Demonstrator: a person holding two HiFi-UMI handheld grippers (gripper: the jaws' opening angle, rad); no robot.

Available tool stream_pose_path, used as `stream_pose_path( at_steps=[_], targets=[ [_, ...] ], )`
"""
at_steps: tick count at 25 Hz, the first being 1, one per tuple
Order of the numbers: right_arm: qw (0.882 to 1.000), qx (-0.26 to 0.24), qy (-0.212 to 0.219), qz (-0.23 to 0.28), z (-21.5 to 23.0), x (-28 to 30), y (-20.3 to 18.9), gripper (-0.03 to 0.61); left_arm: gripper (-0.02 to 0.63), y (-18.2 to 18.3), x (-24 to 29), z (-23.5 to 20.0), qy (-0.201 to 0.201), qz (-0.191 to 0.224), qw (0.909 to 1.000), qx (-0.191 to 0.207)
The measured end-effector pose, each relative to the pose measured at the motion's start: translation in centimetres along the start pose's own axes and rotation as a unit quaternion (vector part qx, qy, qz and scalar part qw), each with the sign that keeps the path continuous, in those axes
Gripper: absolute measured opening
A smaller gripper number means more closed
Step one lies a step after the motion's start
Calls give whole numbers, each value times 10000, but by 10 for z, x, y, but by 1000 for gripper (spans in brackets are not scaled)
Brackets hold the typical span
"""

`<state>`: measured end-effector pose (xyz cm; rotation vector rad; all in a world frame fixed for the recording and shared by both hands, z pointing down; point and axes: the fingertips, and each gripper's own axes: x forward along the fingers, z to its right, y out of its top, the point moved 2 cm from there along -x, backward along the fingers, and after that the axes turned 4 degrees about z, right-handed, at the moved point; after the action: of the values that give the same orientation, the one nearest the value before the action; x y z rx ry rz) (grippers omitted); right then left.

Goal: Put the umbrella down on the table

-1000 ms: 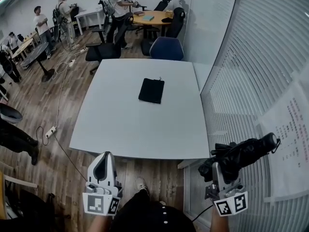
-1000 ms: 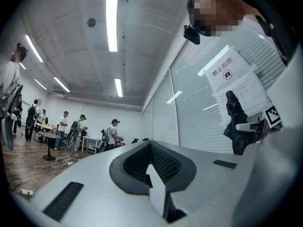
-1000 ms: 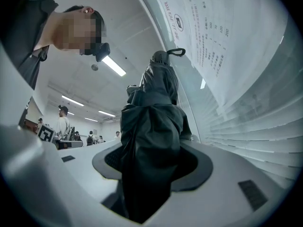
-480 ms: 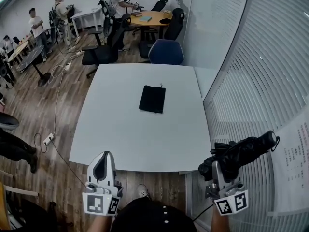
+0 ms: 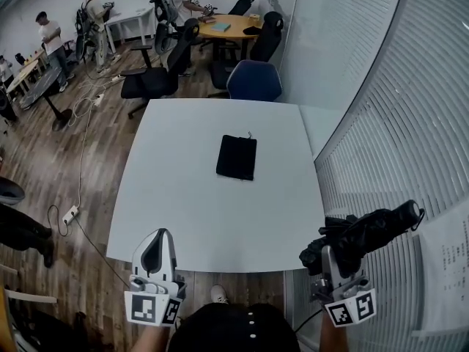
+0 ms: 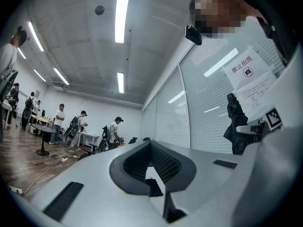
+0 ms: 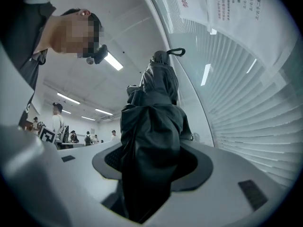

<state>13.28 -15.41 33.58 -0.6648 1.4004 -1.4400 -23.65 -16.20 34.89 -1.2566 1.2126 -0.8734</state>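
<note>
The folded black umbrella [image 5: 370,232] sits in the jaws just as it did a second ago, at the same slant and at the same place in the head view. It hangs in the air past the near right corner of the tabletop [image 5: 183,211], in front of the slatted blinds [image 5: 396,116] and not over the white surface. Its long axis runs from the jaws up and to the right in the head view. The rounded end with the small strap loop is farthest from us and lies toward the blinds. In the right gripper view the umbrella [image 7: 151,141] rises away along the jaws, loop at the top.

The right gripper [image 5: 327,254] has its jaws closed on the bunched fabric near the umbrella's near end. The left gripper [image 5: 155,249] holds nothing, and its jaws meet at the tips.

What has changed is the room around us. The tabletop's near edge has dropped lower in the head view, so the left gripper's tip now overlaps it. The black pouch [image 5: 237,157] in the middle of the tabletop has slid down too. The printed notice [image 5: 448,259] on the blinds has moved toward the lower right edge.
</note>
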Motion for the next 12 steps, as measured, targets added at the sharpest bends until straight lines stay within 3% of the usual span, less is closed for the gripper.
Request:
stream_pose_path(
  at_steps=[12],
  targets=[
    [9991,76,46,-405,32,34,-33,262,15,-27,41,3,59,-244,9996,-99]
  ],
)
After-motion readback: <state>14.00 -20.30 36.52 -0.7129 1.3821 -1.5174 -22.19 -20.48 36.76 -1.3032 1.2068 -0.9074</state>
